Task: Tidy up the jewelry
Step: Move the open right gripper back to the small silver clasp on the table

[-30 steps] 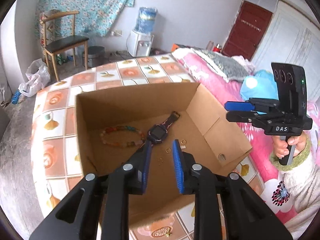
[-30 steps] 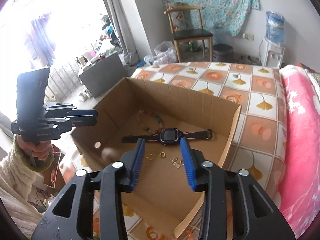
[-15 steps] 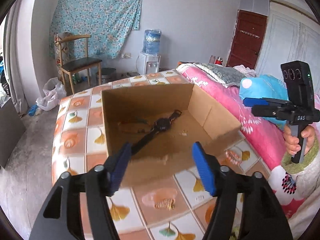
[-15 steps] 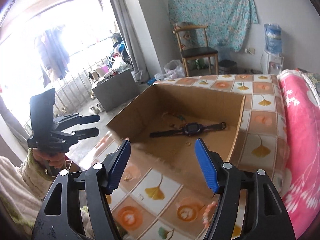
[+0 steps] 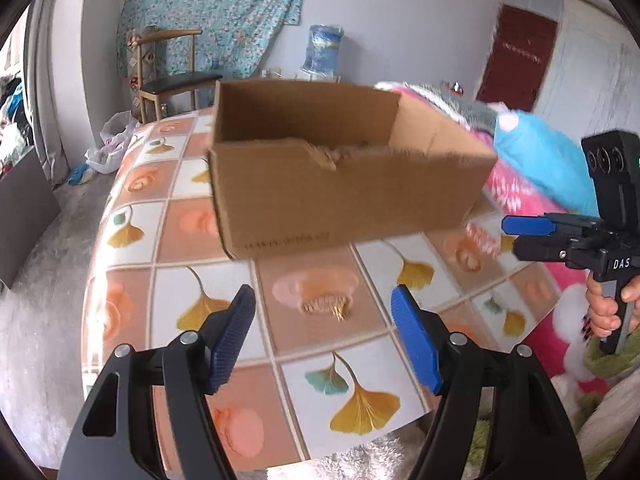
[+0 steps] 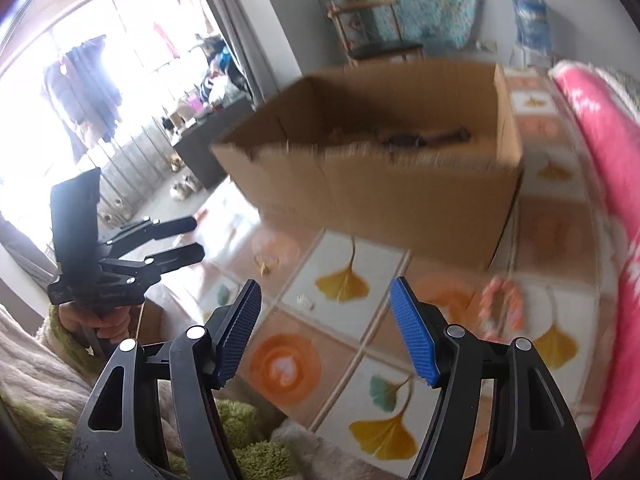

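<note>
An open cardboard box (image 5: 344, 184) stands on the tiled table; it also shows in the right wrist view (image 6: 400, 192). A dark watch (image 6: 416, 138) lies inside it, blurred. A pink and orange bead bracelet (image 6: 502, 306) lies on the table by the box's corner, and also shows blurred in the left wrist view (image 5: 480, 240). A small gold piece (image 5: 326, 306) lies on a tile in front of the box. My left gripper (image 5: 323, 340) is open and empty above the table's near edge. My right gripper (image 6: 325, 330) is open and empty, low before the box.
The table (image 5: 168, 224) has a ginkgo-leaf tile pattern. A pink bed cover (image 6: 600, 140) lies along one side. A wooden chair (image 5: 172, 76) and a water dispenser (image 5: 322, 50) stand by the far wall. A small pale item (image 6: 305, 300) lies on a white tile.
Both grippers have pulled back and down out of the box to the table's near edge. Their jaws have opened wide. The box's inside is now mostly hidden behind its front wall.
</note>
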